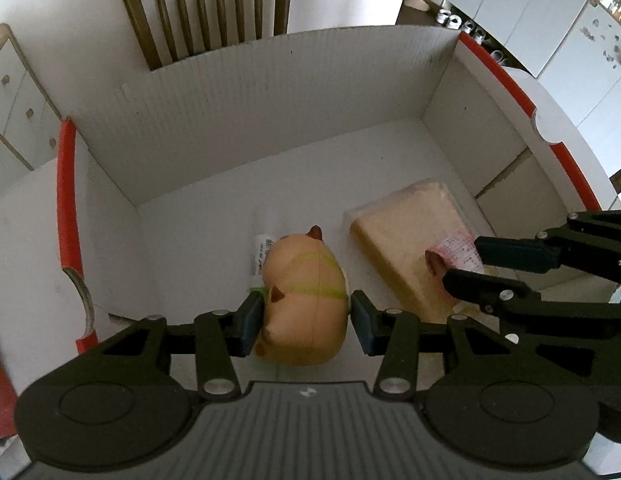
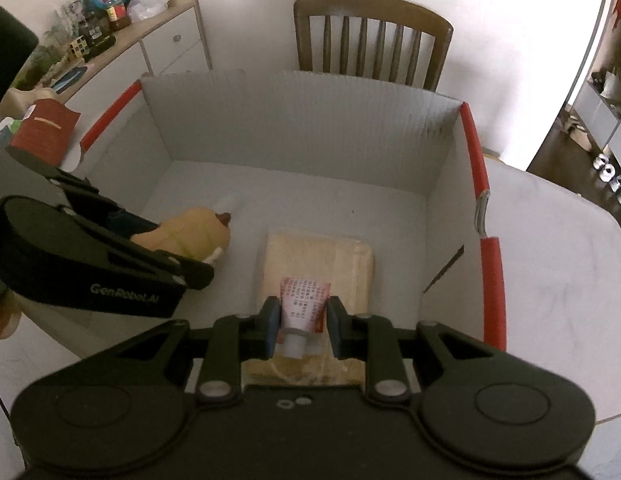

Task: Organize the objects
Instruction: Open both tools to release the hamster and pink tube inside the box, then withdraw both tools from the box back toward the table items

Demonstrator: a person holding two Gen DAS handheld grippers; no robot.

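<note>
Soft tan rubbery animal-shaped squeeze toy with green stripes (image 1: 304, 300) sat between the pads of my left gripper (image 1: 306, 318), jaws closed against its flanks, low over the floor of the white corrugated cardboard box with red edge strips (image 1: 238, 92). I judged it light and yielding; a mid-body hold suited it, since harder pressure would deform it. My right gripper (image 2: 302, 324) held the pink-and-white printed plastic tube with a white cap (image 2: 304, 304), jaws clamped at the neck end, directly above the flat beige wrapped block (image 2: 322, 256) lying on the box floor. I judged the tube light, slick and squashable; the stiffer shoulder near the cap was the sounder grip. Beyond the toy, a small white labelled tube (image 1: 262, 250) lay on the floor. Farther off stood a brown slatted wooden chair (image 2: 370, 36).
</note>
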